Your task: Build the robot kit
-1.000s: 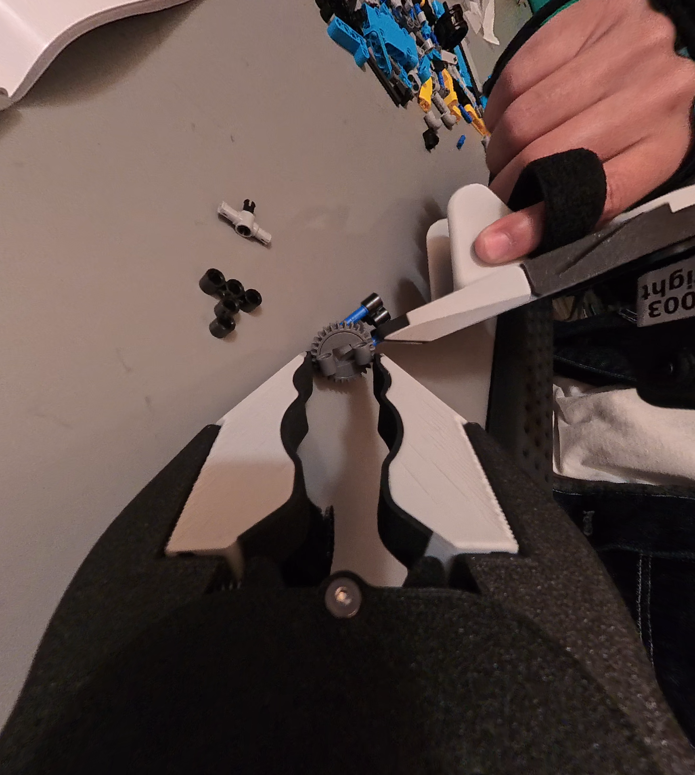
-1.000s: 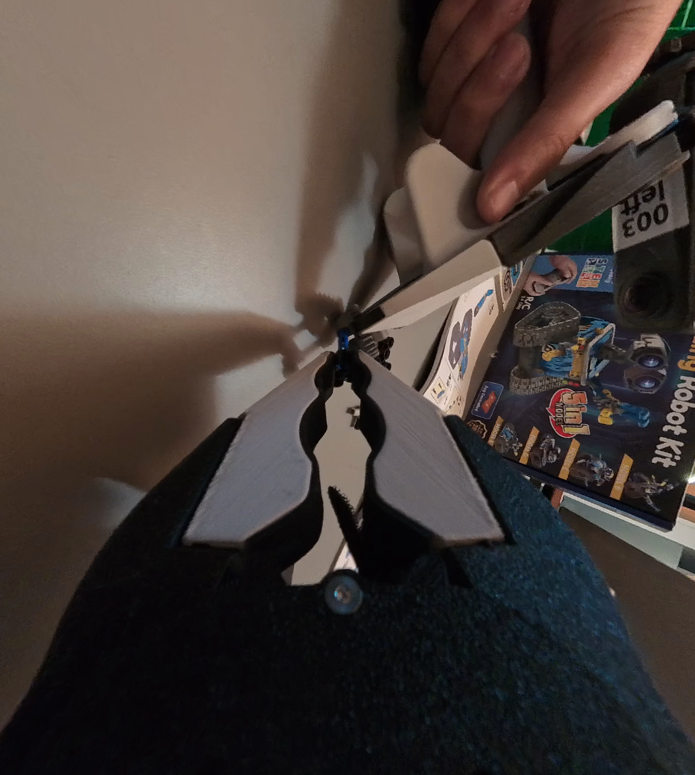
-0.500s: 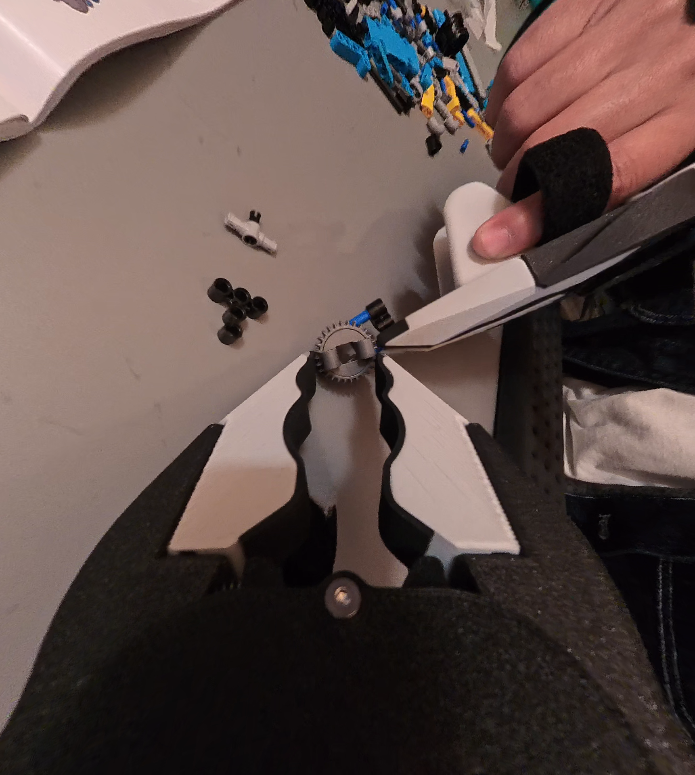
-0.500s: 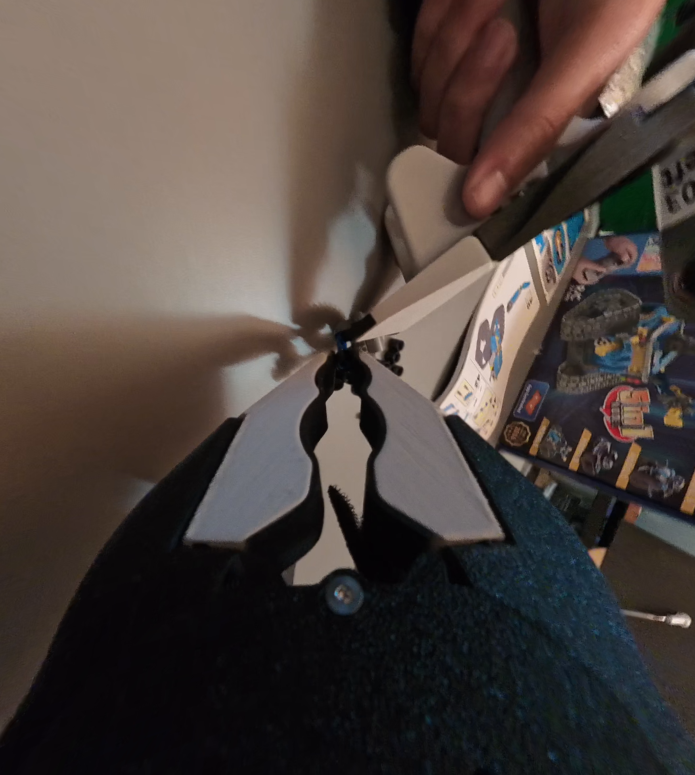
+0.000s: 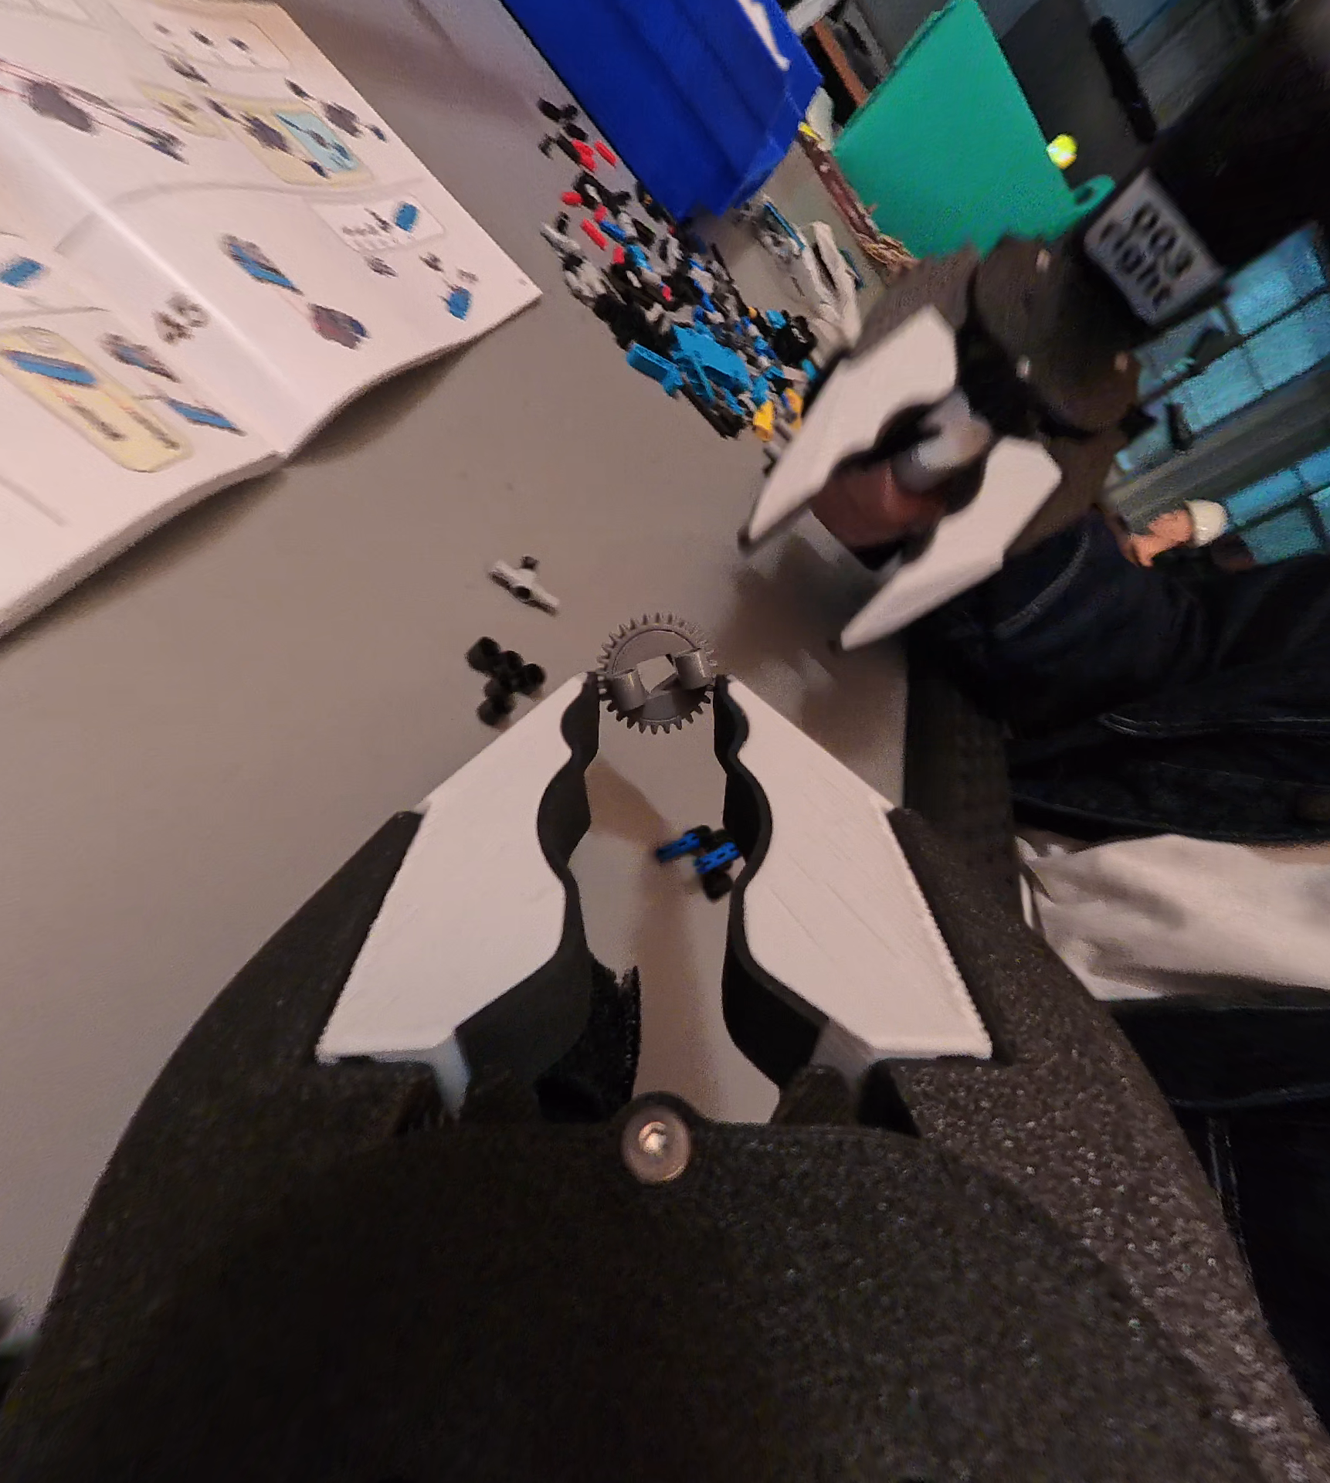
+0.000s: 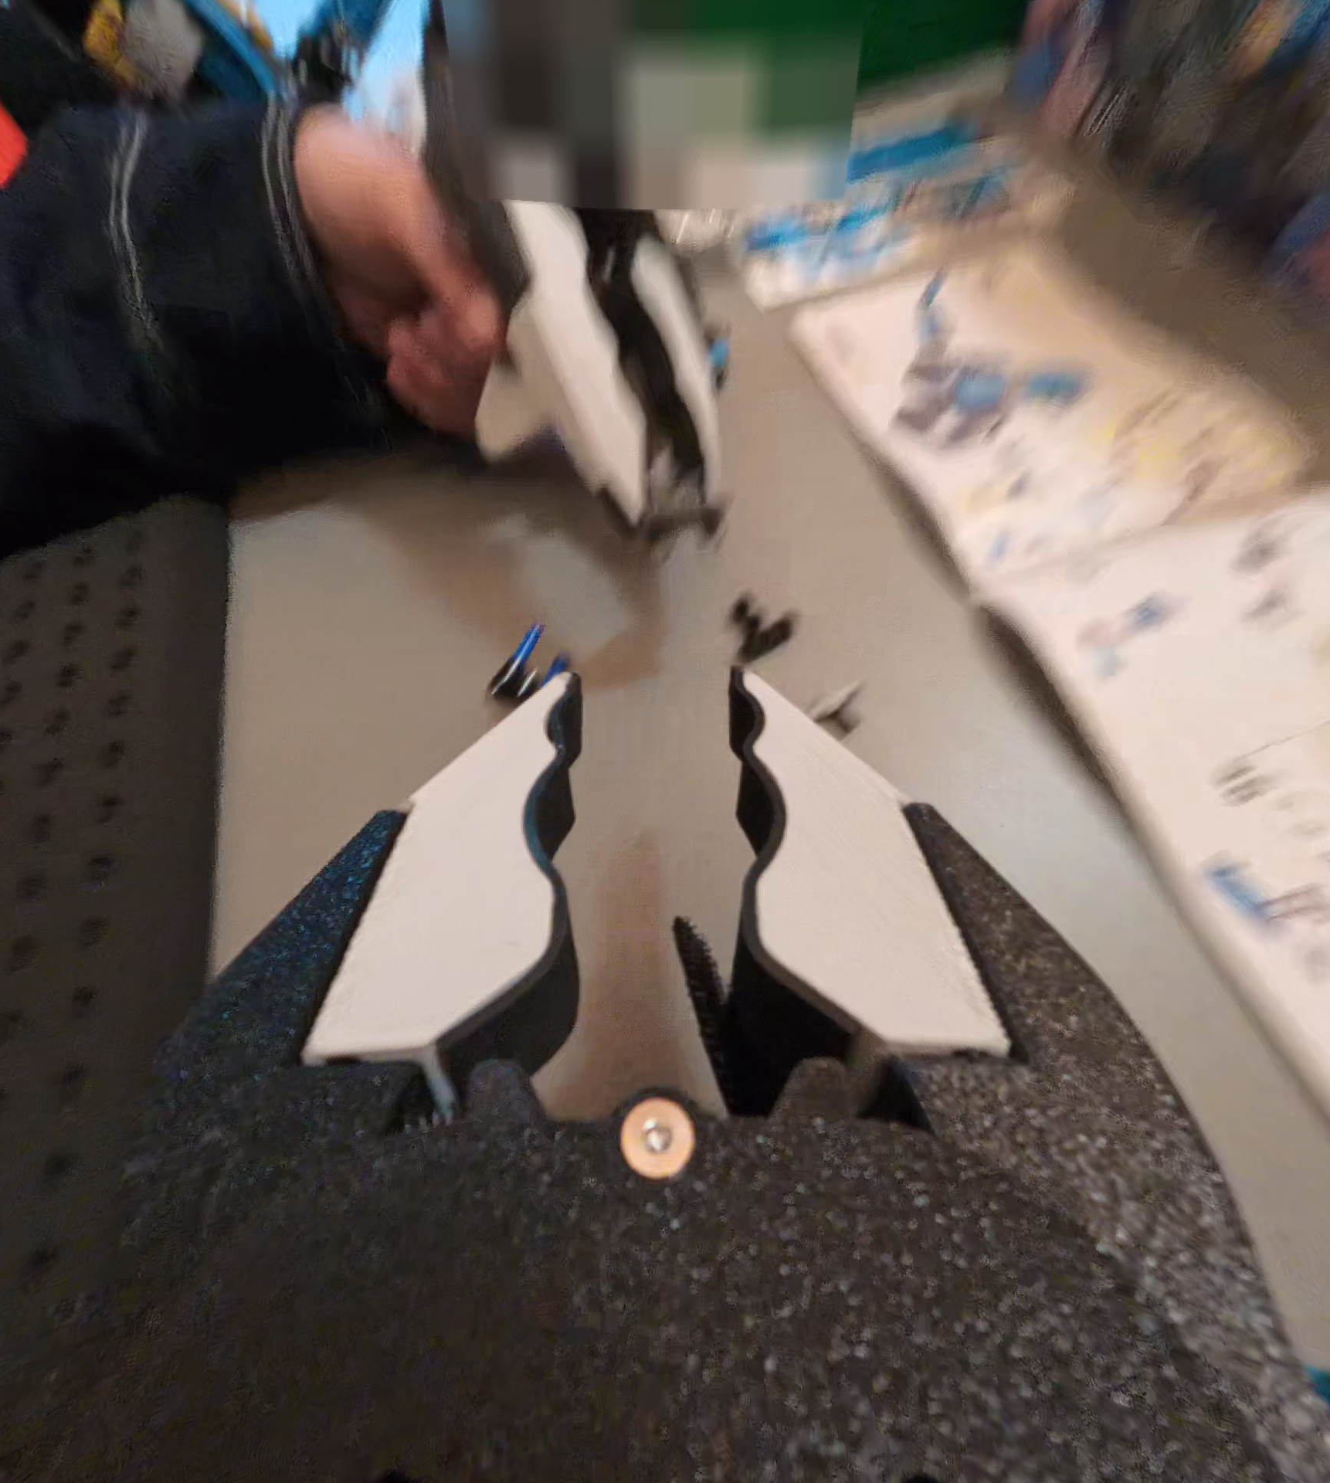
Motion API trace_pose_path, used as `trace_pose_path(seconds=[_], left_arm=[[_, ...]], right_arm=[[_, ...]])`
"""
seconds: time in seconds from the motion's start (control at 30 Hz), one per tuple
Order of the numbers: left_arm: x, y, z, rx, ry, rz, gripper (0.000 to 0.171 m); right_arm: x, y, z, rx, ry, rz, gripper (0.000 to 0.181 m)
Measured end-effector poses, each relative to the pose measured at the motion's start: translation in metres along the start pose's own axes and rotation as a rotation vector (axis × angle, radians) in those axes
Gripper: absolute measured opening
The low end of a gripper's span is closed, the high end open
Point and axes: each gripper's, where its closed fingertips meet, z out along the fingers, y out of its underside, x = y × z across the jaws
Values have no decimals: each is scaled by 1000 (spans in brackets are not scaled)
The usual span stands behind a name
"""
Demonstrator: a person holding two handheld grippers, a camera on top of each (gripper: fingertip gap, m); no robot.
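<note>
My left gripper (image 5: 654, 682) is shut on a grey toothed gear (image 5: 650, 638), pinched between its tips above the grey table (image 5: 325, 722). A small blue and black pin piece (image 5: 698, 855) lies loose on the table under the left gripper's fingers. It also shows in the right wrist view (image 6: 521, 666), just left of my right gripper (image 6: 652, 682). The right gripper is open and empty. It shows in the left wrist view (image 5: 794, 594), apart from the gear to the upper right. The left gripper (image 6: 670, 518) appears blurred farther off in the right wrist view.
A black connector cluster (image 5: 505, 678) and a light grey connector (image 5: 525, 584) lie left of the gear. An open instruction booklet (image 5: 164, 241), a pile of small parts (image 5: 686, 321), a blue bin (image 5: 670, 96) and a green bin (image 5: 951, 152) are beyond. A perforated grey chair part (image 6: 68, 722) is at the table edge. About 6 cm separates my left fingertips from my right.
The right gripper opened, let go of the blue and black pin and drew away from the gear. The pin now lies on the table. The left gripper still holds the gear.
</note>
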Motion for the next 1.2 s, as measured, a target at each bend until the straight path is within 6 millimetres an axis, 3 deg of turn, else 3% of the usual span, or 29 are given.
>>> trace_pose_path(seconds=[0.07,0.17,0.23,0.4,0.5,0.63,0.7,0.8,0.93,1.03,1.1,1.2], left_arm=[[-11,2,-13,3,-93,-8,28],[-13,24,-30,-29,-212,31,28],[-2,40,-32,-40,-205,3,28],[13,68,-21,-76,-246,-28,28],[8,69,-18,-68,-279,-56,28],[5,59,-25,-22,-296,-75,28],[9,55,-23,-5,-276,-81,28],[15,50,-19,22,-218,-112,28],[22,38,-14,89,-105,-187,28],[31,33,0,113,-17,-231,28],[36,30,9,132,27,-263,28],[41,28,14,141,46,-273,28]], right_arm=[[-21,24,13,-77,-26,89,44],[-53,30,30,-96,-25,65,33],[-44,35,37,-138,49,62,30],[-48,42,49,-140,-21,97,31],[-44,38,60,-141,98,7,30],[-45,28,63,-92,98,42,29],[-47,30,66,-112,102,-26,12],[-44,27,60,-165,181,-295,7],[-25,5,22,-351,430,-1042,7],[-36,-4,15,-426,440,-1505,7],[-44,-3,19,-461,407,-1682,7],[-31,6,16,-590,378,-1725,7]])
